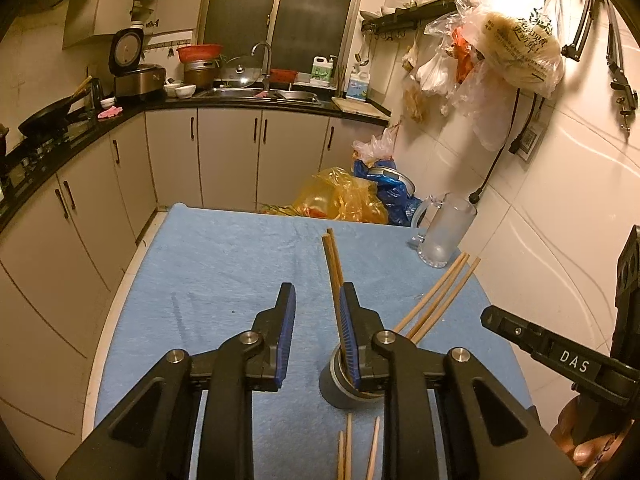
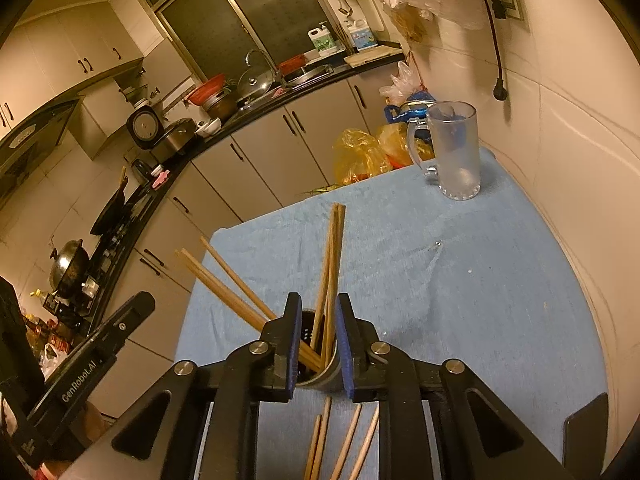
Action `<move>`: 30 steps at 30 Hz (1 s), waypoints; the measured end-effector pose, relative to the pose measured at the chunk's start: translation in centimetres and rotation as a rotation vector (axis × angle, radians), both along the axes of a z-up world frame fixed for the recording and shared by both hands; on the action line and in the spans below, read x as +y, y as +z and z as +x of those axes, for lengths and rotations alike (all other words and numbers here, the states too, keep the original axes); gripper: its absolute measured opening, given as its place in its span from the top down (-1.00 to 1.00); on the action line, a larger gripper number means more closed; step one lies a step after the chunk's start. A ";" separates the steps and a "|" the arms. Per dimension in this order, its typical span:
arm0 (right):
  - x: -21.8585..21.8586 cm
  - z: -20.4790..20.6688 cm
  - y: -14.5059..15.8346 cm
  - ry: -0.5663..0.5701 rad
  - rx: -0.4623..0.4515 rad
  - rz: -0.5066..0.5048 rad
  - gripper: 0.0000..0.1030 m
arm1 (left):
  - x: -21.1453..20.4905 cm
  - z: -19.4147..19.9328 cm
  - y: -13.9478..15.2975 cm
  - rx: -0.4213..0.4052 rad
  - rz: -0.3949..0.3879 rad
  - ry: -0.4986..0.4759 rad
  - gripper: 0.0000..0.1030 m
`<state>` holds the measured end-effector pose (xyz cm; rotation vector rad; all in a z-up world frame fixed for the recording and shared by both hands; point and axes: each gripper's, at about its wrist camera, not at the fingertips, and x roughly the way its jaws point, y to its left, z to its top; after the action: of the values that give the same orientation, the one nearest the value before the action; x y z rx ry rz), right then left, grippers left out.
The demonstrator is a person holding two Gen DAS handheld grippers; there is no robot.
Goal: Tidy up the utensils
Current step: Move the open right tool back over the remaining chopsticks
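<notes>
A grey cylindrical utensil holder (image 1: pixel 340 384) stands on the blue cloth (image 1: pixel 224 264) and holds several wooden chopsticks (image 1: pixel 436 296). My left gripper (image 1: pixel 316 308) is open and empty, just left of and above the holder. In the right wrist view the holder (image 2: pixel 320 372) sits between my right gripper's (image 2: pixel 318 316) fingers, with chopsticks (image 2: pixel 334 264) rising through the gap; the jaws stand a little apart and are not clamped on them. Several loose chopsticks lie on the cloth in front of the holder (image 1: pixel 348 448), and they also show in the right wrist view (image 2: pixel 344 440).
A frosted glass mug (image 2: pixel 456 152) stands at the far right of the table by the tiled wall. Yellow and blue plastic bags (image 1: pixel 352 196) sit on the floor beyond the table. Kitchen counter, sink and cabinets (image 1: pixel 240 148) run behind and to the left.
</notes>
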<state>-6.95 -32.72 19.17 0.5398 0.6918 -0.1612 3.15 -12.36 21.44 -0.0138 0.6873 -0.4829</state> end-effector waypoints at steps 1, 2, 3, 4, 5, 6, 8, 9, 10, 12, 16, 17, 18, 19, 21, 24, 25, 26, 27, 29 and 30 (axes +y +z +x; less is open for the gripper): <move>0.0 -0.2 -0.1 0.000 0.002 0.001 0.62 | 0.1 -0.2 0.1 -0.003 0.002 0.003 0.57; 0.0 -0.4 -0.2 0.000 0.004 0.002 0.62 | 0.2 -0.4 0.1 -0.006 0.004 0.007 0.56; 0.1 -0.6 -0.3 -0.001 0.006 0.004 0.62 | 0.3 -0.5 0.2 -0.009 0.005 0.009 0.54; 0.0 -0.8 -0.4 0.000 0.007 0.005 0.61 | 0.2 -0.6 0.3 -0.011 0.007 0.011 0.53; 0.1 -1.1 -0.5 0.000 0.009 0.006 0.61 | 0.4 -0.9 0.3 -0.014 0.009 0.014 0.52; 0.1 -1.2 -0.6 0.000 0.011 0.006 0.59 | 0.5 -1.0 0.3 -0.016 0.011 0.016 0.52; 0.2 -1.6 -0.9 0.000 0.019 0.008 0.54 | 0.7 -1.2 0.3 -0.019 0.016 0.021 0.50; 0.3 -1.7 -1.1 0.002 0.022 0.009 0.52 | 0.9 -1.4 0.3 -0.020 0.018 0.024 0.50; 0.4 -1.8 -1.2 0.003 0.028 0.010 0.52 | 1.1 -1.5 0.3 -0.020 0.019 0.025 0.50; 0.6 -2.0 -1.5 0.006 0.037 0.012 0.52 | 1.4 -1.7 0.1 -0.018 0.021 0.031 0.49; 1.1 -2.4 -2.5 0.013 0.058 0.015 0.51 | 2.0 -2.0 -0.1 -0.013 0.022 0.041 0.49; 1.3 -2.6 -2.7 0.016 0.065 0.018 0.51 | 2.1 -2.0 -0.2 -0.011 0.022 0.043 0.49; 1.5 -2.7 -3.0 0.018 0.072 0.020 0.51 | 2.3 -2.1 -0.3 -0.010 0.023 0.045 0.49; 1.6 -2.8 -3.2 0.020 0.078 0.020 0.51 | 2.5 -2.2 -0.4 -0.008 0.023 0.047 0.48; 1.9 -3.0 -3.7 0.024 0.089 0.019 0.50 | 2.8 -2.5 -0.7 -0.003 0.025 0.051 0.46; 2.5 -3.3 -4.7 0.030 0.116 0.023 0.47 | 3.2 -2.9 -1.4 0.008 0.031 0.054 0.45; 2.6 -3.4 -5.0 0.032 0.124 0.025 0.47 | 3.4 -3.0 -1.7 0.012 0.033 0.055 0.45; 2.8 -3.6 -5.4 0.034 0.135 0.026 0.47 | 3.5 -3.1 -1.9 0.017 0.035 0.056 0.45; 2.8 -3.6 -5.8 0.035 0.143 0.028 0.47 | 3.6 -3.3 -2.2 0.025 0.038 0.057 0.45; 3.1 -3.8 -6.4 0.037 0.160 0.028 0.47 | 3.9 -3.5 -2.8 0.036 0.043 0.060 0.45; 3.2 -3.9 -6.6 0.037 0.166 0.027 0.47 | 3.9 -3.6 -3.2 0.043 0.046 0.063 0.45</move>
<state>-10.80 -29.55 12.55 0.5434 0.8663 -0.1630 -0.44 -8.41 18.28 -0.0027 0.7382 -0.4076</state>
